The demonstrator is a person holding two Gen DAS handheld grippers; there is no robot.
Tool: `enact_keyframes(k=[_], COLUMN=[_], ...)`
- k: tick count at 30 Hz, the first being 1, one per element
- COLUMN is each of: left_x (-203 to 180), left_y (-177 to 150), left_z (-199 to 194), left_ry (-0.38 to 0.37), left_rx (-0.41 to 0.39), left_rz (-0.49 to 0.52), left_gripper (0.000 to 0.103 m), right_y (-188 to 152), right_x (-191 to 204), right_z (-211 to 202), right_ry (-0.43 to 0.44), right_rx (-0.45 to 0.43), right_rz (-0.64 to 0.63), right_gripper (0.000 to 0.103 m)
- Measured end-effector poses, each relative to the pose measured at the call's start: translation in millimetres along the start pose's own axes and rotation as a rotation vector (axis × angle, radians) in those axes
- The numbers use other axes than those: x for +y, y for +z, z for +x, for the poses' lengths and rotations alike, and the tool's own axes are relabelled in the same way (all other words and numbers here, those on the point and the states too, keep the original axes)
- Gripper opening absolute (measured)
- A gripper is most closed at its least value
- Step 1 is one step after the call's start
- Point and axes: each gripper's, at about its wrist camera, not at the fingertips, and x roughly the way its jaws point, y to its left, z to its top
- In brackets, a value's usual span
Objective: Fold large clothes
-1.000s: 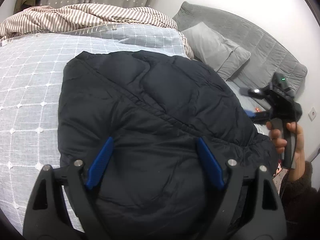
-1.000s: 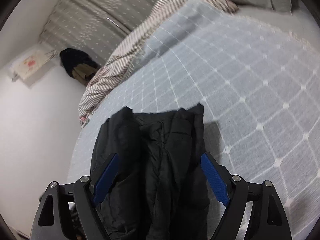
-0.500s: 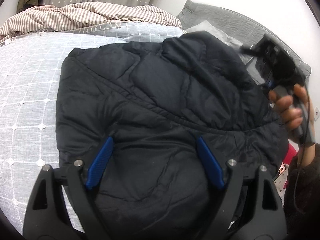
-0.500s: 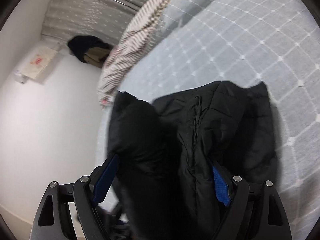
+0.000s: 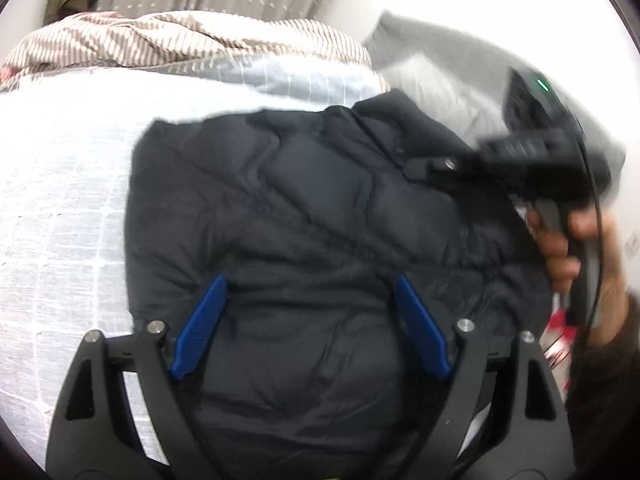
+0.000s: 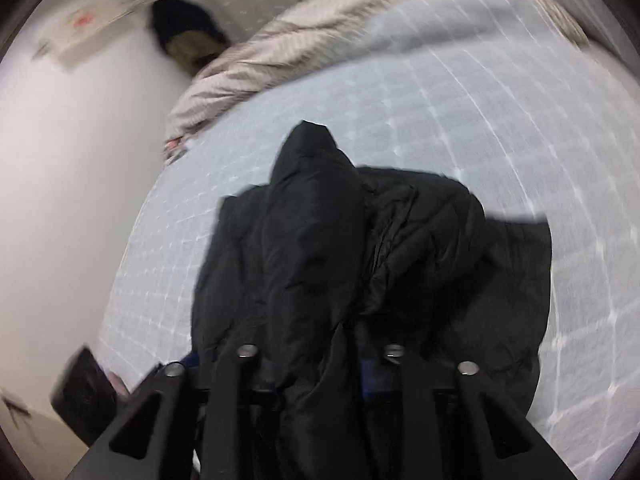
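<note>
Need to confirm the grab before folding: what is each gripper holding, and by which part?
Right gripper is closing on a bunched fold of the black quilted puffer jacket at its near edge. Left gripper is open over it, holding nothing.

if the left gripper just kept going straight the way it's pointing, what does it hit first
Most likely the black puffer jacket: the left gripper hangs open right above it, and the fabric fills the view ahead. How near is unclear.
</note>
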Motion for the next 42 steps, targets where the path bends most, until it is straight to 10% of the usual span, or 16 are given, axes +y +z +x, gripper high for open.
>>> enact_keyframes(k=[4, 6, 12, 21, 26, 31, 38, 42], left_x=[29.2, 42.8, 63.3, 76.5, 83.0, 79.8, 61.9, 34.4], left_y=[21.6, 24.5, 9.5, 1.9, -4.6, -8.9, -3.1, 19.6], left_z=[-17.0, -15.1, 23.0, 54.4, 69.8, 71.8, 54.7, 57.3], left_ry=[0.013, 0.009, -0.062, -0.256, -0.333, -0.367, -0.337, -0.347], left_rx=[-0.041, -0.023, 0.11, 0.243, 0.288, 0.275, 0.19, 0.145], left_rz=[-0.095, -0.127, -0.215, -0.374, -0.448, -0.467, -0.4, -0.332], left_gripper=[0.087, 0.087, 0.087, 0.093, 0.094, 0.094, 0.076, 0.066], right_y=[-3.8, -15.0, -68.5, -93.3, -109.6, -124.8, -126.6, -121.7], right_x=[-4.6, -36.9, -134.5, -154.9, -181.7, -193.2, -177.9, -176.9], right_z=[-49.1, -53.0, -18.7, -38.0, -12.9, 0.8, -11.9, -41.5], right_ry=[0.198, 0.155, 0.072, -0.023, 0.202, 0.358, 0.444, 0.511], right_rx=[-0.174, -0.212, -0.148, -0.108, -0.03, -0.024, -0.068, -0.166], right_rz=[-0.046, 0.01, 0.237, 0.308, 0.47, 0.536, 0.468, 0.436], right_gripper=[0.018, 0.018, 0.037, 0.087, 0.09, 0.086, 0.041, 0.032])
